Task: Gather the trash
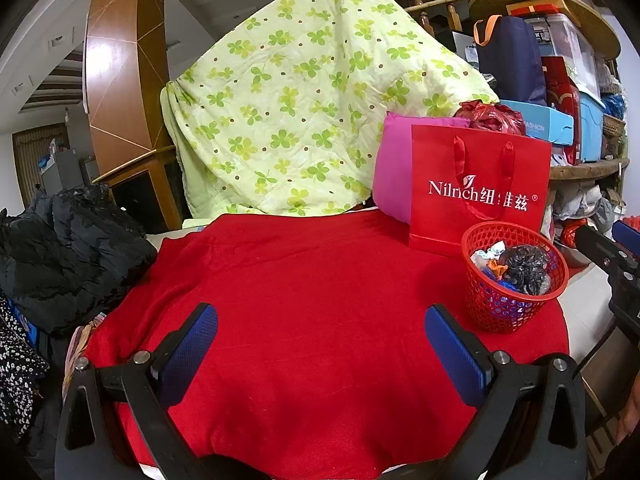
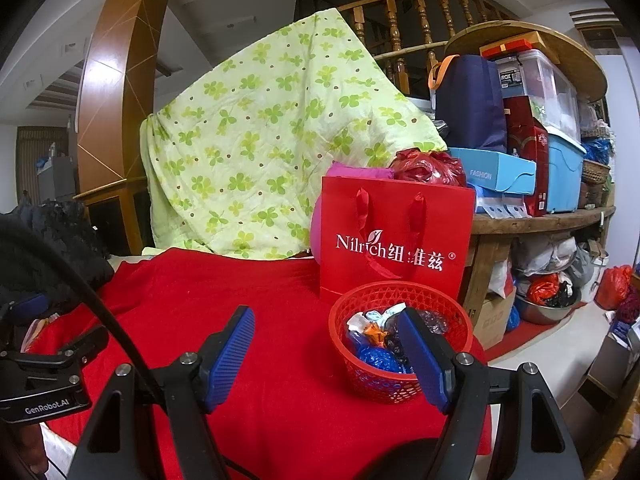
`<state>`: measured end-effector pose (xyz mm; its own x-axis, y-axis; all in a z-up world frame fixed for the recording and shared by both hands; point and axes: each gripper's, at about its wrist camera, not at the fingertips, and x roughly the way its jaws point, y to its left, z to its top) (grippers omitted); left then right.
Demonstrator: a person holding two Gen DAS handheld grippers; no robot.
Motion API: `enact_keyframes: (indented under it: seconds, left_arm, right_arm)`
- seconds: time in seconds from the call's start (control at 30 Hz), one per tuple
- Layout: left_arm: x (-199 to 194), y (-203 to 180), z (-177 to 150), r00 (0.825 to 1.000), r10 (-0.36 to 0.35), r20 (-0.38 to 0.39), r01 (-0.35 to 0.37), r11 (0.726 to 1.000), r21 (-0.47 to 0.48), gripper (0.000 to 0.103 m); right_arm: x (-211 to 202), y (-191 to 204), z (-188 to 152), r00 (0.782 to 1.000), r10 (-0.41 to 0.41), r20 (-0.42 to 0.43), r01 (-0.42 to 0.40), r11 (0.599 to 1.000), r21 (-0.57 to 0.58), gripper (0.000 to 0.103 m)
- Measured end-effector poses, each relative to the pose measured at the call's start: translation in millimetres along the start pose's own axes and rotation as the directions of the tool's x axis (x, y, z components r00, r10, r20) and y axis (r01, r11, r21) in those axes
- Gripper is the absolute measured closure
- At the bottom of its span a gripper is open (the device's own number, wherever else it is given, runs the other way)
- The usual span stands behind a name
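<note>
Looks about done: trash (image 2: pixel 384 332) sits piled in the basket (image 2: pixel 400 292) at lower right, cloth (image 1: pixel 300 280) bare, both the left gripper (image 1: pixel 320 356) and right gripper (image 2: pixel 328 356) released, holding nothing.

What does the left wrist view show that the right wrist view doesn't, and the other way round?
Only the left wrist view: a black-and-white floral cloth at its left edge. Only the right wrist view: a steel basin on the floor under the shelves. Both: the red basket of crumpled trash, the red paper bag behind it, the red cloth and the clover quilt. Left tool and right tool stand open, empty.
</note>
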<state>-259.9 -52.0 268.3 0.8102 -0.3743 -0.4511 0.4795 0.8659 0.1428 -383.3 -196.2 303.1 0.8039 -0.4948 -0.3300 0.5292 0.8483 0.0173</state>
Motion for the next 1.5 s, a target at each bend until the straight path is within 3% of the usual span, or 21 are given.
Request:
enact_keyframes:
  seconds: [0.47,1.1,1.5]
  left_arm:
    - [8,-5,3,1.0,-0.015,-0.002,0.015,1.0,0.01,0.001]
    - [21,-39,13,0.999,-0.033,-0.021,0.035,0.997,0.066,0.001]
    - [46,-35,11,0.999,-0.044,-0.029,0.045,0.998,0.034,0.001]
  right_arm:
    - [7,-4,2,1.0,-0.011,0.001,0.011,1.0,0.002,0.026]
    - [15,-41,0,0.999,-0.037,-0.008,0.038,0.998,0.056,0.026]
    - [42,-25,1,1.0,-0.014,-0.017,0.014,1.0,0.003,0.026]
